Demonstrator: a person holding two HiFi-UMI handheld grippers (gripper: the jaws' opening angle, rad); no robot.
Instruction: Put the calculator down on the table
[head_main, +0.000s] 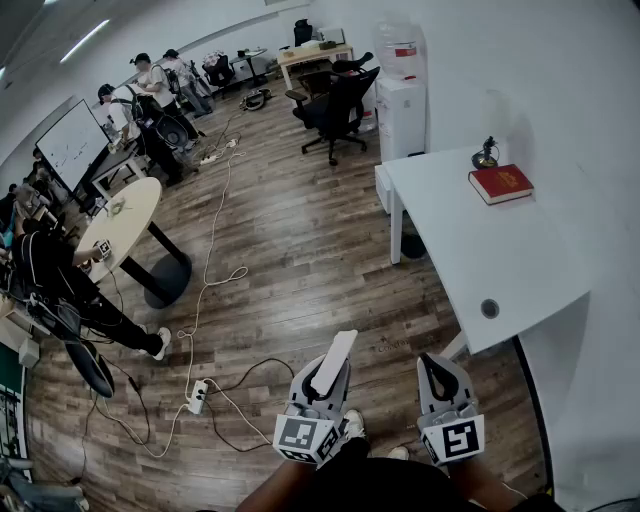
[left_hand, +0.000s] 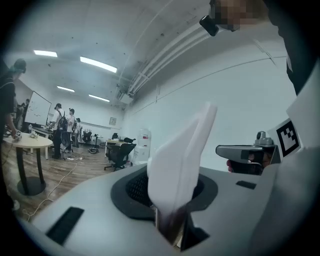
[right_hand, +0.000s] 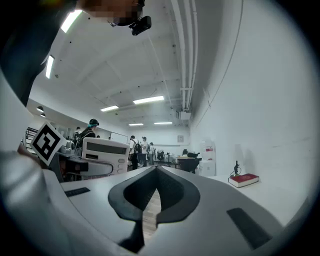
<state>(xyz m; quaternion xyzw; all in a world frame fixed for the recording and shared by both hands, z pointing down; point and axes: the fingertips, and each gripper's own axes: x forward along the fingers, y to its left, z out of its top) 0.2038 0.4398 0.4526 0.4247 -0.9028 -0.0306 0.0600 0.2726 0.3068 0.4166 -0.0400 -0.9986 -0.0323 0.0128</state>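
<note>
1. My left tongs (head_main: 322, 378) were clamped on the lower end of the calculator (head_main: 340, 350). It stood out ahead of them edge-on, key face toward the right tongs (head_main: 432, 362).
2. The right tongs were closed to a slit with nothing in them, just beside the left at 3 o'clock.
3. The calculator hung over the wood floor (head_main: 290, 240), not yet over the tabletop (head_main: 450, 230), which lay at 1–2 o'clock from the tongs.
4. I judged the step in hand to be the carry across. The load had to clear the near edge first, then roll keys-up and go down flat.
5. The grip was on one end only, so the long free end could pivot. That called for slow moves, with the tongs staying tight until the back rested fully.
6. The best landing spot was the bare white middle span.
   - The cable hole (head_main: 490, 308) sat at the near end.
   - The red book (head_main: 501, 183) and a small dark ornament (head_main: 486, 155) sat at the far end.
7. The surface looked smooth and hard, so the calculator might skid if dropped rather than placed.
8. The room was an open office:
   - an office chair (head_main: 335, 105) at 12 o'clock, with a water dispenser (head_main: 400, 95) beside it
   - a round table (head_main: 125, 225) and people at 10 o'clock
   - cables (head_main: 205, 290) trailing on the floor at 9–11 o'clock
</note>
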